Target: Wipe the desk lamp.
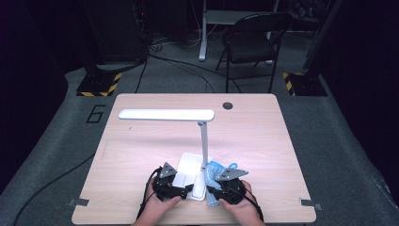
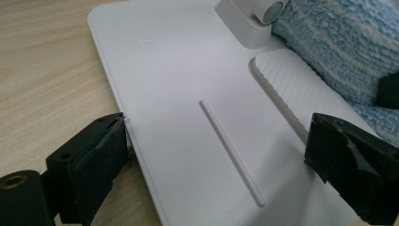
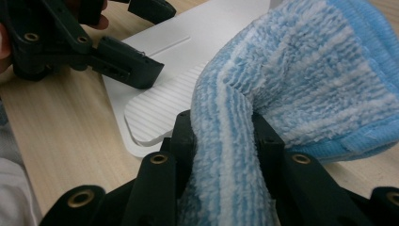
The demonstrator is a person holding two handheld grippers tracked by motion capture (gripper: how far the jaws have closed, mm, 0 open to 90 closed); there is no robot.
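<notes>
Two grippers work at the table's near edge. The right gripper (image 3: 221,136) pinches a blue striped cloth (image 3: 301,80) against the lamp base (image 2: 188,94), at the base's 3 o'clock. The left gripper (image 2: 216,155) stands spread astride the base's 9 o'clock edge, one jaw touching it. The wooden table (image 1: 141,141) lies beneath.

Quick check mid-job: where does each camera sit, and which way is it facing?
High view: above the near table edge, facing forward and down; both hands, both grippers.
Left gripper view: on left gripper, along open jaws straddling the lamp base.
Right gripper view: on right gripper, clamping the blue cloth.
Shared: base and cloth.
</notes>
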